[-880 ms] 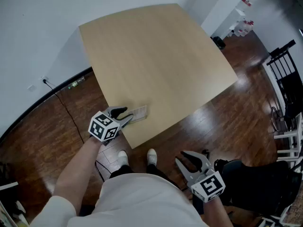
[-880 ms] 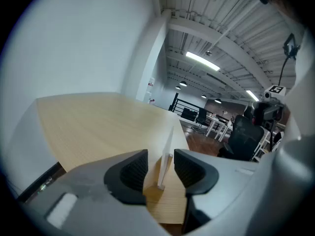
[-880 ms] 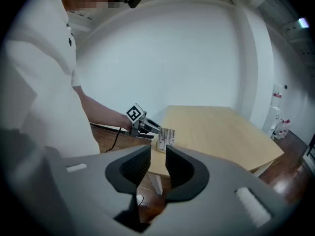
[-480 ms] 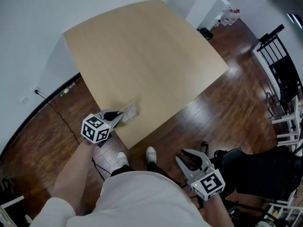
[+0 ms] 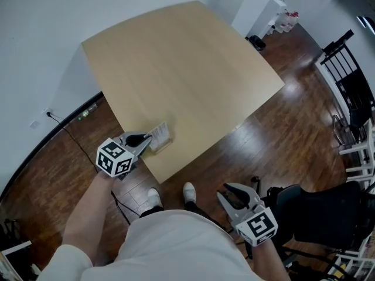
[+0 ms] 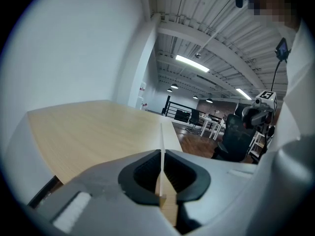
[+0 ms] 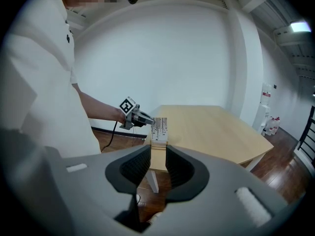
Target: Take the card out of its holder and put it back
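Note:
A pale printed card (image 5: 159, 134) stands upright in a small wooden holder (image 7: 158, 143) near the near corner of the light wood table (image 5: 187, 69). My left gripper (image 5: 146, 140) is shut on the card's edge. In the left gripper view the card (image 6: 161, 149) shows edge on, pinched between the dark pads. The right gripper view shows the card (image 7: 159, 127) face on, with the left gripper (image 7: 149, 120) at its left side. My right gripper (image 5: 237, 199) hangs open and empty over the floor, off the table by my right hip.
A black office chair (image 5: 328, 215) stands at the right, close to my right gripper. A black rack (image 5: 356, 92) is further right. A cable (image 5: 76, 124) runs along the wooden floor by the white wall. My shoes (image 5: 155, 198) are just under the table's corner.
The head view has shifted a little. The left gripper stays shut on the card at the table's corner. The right gripper has not moved.

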The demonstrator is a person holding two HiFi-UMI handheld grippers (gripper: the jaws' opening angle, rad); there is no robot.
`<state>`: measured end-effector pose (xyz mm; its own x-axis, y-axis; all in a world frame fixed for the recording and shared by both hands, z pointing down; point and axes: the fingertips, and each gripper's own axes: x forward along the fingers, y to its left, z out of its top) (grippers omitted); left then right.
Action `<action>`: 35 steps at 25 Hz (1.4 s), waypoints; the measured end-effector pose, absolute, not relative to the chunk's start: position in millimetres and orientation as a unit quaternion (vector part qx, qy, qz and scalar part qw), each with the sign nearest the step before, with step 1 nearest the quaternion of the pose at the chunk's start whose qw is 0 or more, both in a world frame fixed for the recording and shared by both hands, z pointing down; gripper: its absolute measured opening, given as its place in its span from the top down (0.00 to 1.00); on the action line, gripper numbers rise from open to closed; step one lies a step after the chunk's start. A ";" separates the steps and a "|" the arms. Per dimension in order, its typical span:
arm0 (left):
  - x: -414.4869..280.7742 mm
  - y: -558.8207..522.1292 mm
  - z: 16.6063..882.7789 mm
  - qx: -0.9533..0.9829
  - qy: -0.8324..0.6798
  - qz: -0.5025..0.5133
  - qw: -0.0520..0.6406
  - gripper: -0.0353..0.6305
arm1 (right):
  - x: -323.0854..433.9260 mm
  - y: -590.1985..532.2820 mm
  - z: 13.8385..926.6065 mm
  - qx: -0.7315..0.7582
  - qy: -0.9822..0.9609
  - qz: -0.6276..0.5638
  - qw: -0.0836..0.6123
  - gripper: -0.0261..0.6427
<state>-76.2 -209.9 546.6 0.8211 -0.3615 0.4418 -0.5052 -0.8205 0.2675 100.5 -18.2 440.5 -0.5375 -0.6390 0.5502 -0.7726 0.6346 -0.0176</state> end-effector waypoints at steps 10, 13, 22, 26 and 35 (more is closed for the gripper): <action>-92.9 -213.3 485.8 0.935 -0.274 0.158 0.158 0.92 | 105.0 -34.1 434.4 0.377 -0.888 0.111 0.240 0.81; -100.5 -205.6 466.0 0.932 -0.296 0.144 0.151 0.92 | 108.0 -38.9 434.2 0.368 -0.894 0.114 0.229 0.81; -154.8 -160.1 425.2 0.901 -0.396 0.112 0.139 0.92 | 87.9 -60.2 441.1 0.289 -0.926 0.094 0.224 0.81; -189.5 -131.2 421.6 0.874 -0.449 0.115 0.145 0.92 | 71.0 -67.6 437.3 0.251 -0.938 0.082 0.222 0.81; -241.3 -65.7 426.6 0.816 -0.543 0.103 0.168 0.92 | 49.3 -76.0 438.6 0.179 -0.954 0.070 0.232 0.81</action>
<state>-241.3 -65.7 426.6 0.3883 -0.8523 0.3503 -0.9214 -0.3526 0.1634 49.3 -76.0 438.6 -0.8282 -0.3099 0.4669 -0.3743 0.9260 -0.0494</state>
